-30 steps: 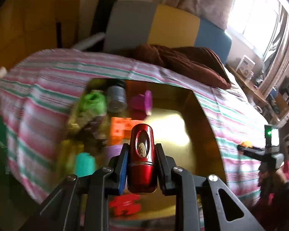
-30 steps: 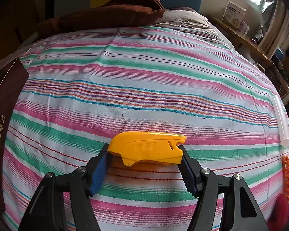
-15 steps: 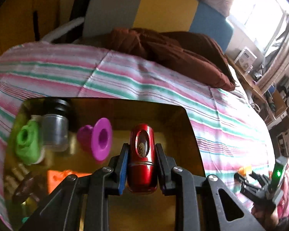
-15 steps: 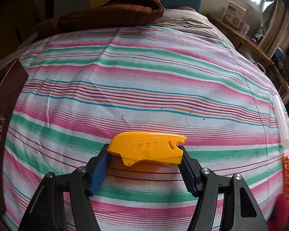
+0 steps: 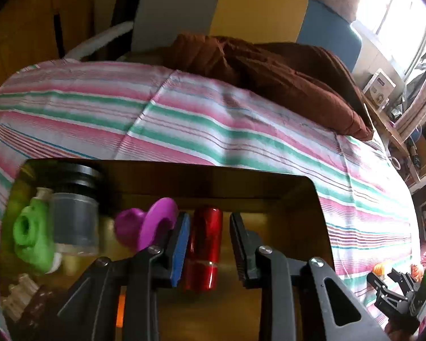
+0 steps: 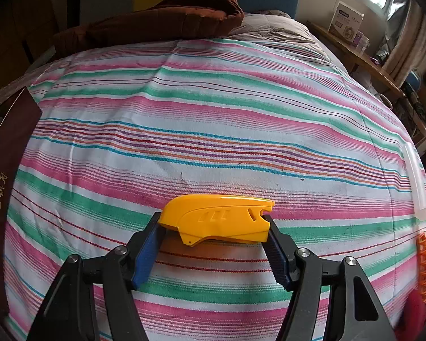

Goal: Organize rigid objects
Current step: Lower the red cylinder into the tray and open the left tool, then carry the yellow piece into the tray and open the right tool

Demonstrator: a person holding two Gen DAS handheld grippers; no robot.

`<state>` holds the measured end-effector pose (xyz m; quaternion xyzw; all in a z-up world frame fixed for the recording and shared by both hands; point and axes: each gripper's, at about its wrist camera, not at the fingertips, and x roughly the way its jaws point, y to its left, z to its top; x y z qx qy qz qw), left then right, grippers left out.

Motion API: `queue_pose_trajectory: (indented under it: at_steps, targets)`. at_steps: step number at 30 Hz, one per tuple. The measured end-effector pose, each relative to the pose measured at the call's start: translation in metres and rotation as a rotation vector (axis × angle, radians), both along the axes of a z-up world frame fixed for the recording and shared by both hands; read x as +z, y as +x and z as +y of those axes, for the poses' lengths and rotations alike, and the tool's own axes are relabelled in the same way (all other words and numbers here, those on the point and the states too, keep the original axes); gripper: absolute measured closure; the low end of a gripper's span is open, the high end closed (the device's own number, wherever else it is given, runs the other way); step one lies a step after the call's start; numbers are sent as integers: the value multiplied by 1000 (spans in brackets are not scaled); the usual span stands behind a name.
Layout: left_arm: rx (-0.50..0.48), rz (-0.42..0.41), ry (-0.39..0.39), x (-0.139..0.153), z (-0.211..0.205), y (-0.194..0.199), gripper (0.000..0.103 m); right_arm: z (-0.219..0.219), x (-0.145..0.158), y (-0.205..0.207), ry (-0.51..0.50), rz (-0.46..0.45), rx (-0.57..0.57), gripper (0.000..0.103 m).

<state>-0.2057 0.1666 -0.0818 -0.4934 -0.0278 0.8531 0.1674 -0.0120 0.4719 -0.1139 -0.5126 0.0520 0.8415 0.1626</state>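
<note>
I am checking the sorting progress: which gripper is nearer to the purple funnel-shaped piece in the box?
Left. The left gripper is over the box, open around the red cylinder, right beside the purple piece. The right gripper holds a yellow tool over the bedspread, outside the box.

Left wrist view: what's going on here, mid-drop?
Looks like it. The left gripper is over the box with its jaws apart; the red cylinder sits between them, a gap showing on its right side. A purple piece and a green piece are already inside. The right gripper holds a yellow plastic tool over the striped bedspread.
</note>
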Motion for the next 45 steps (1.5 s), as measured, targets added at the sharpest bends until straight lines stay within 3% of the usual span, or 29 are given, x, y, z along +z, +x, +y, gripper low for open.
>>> queue_pose_trajectory:
  at_steps: [13, 23, 45]
  targets:
    - [-11, 226, -53, 58, -44, 89, 73, 1, 2, -2, 7, 2, 3, 36]
    - [42, 252, -34, 79, -82, 142, 73, 0, 1, -2, 8, 13, -3, 36]
    - [112, 248, -80, 70, -130, 180, 73, -1, 0, 0, 10, 23, -12, 36]
